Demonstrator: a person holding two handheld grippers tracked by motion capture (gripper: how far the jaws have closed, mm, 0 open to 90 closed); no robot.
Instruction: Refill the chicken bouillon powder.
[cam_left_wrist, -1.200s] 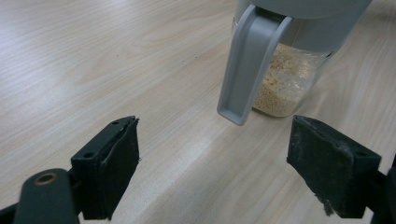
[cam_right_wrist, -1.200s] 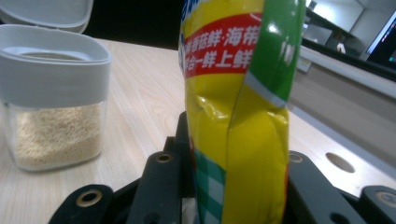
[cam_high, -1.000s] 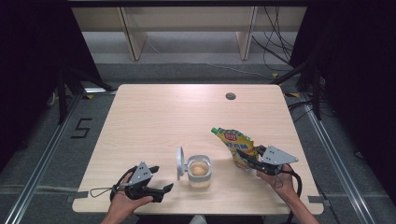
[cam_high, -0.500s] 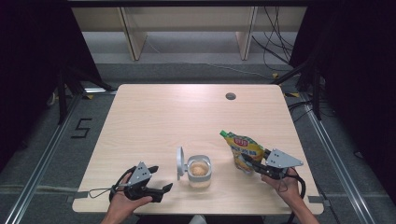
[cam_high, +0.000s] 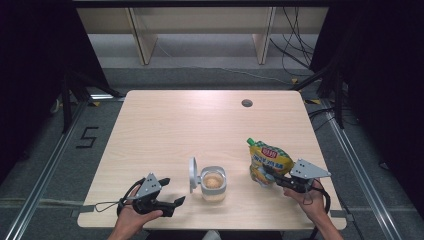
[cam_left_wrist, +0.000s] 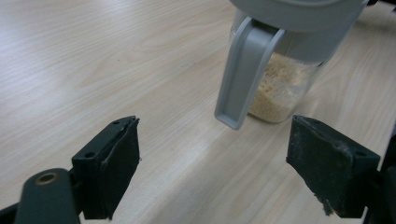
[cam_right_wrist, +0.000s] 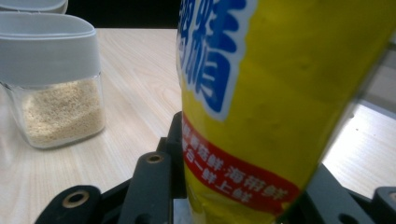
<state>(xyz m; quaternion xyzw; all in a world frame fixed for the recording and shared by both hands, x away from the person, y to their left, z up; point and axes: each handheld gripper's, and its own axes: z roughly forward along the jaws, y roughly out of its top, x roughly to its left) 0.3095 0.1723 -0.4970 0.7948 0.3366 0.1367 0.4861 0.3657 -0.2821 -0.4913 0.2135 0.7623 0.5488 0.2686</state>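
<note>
Jaws of two grippers, right gripper (cam_high: 272, 176) on one yellow pouch (cam_high: 269, 161), one open jar (cam_high: 213, 183)

The yellow pouch (cam_right_wrist: 280, 93) standing between the right gripper's (cam_high: 272, 175) jaws carries large blue Chinese characters on a white patch high above the jaws, cut off by the frame's edge and not fully readable. Lower down, just above the jaws, a red band on the same pouch bears a line of small yellow Chinese characters that are too blurred to make out with certainty. Well away from both grippers, to the left of the table (cam_high: 200, 125), a black "5" (cam_high: 86, 137) is marked on the grey floor.
</note>
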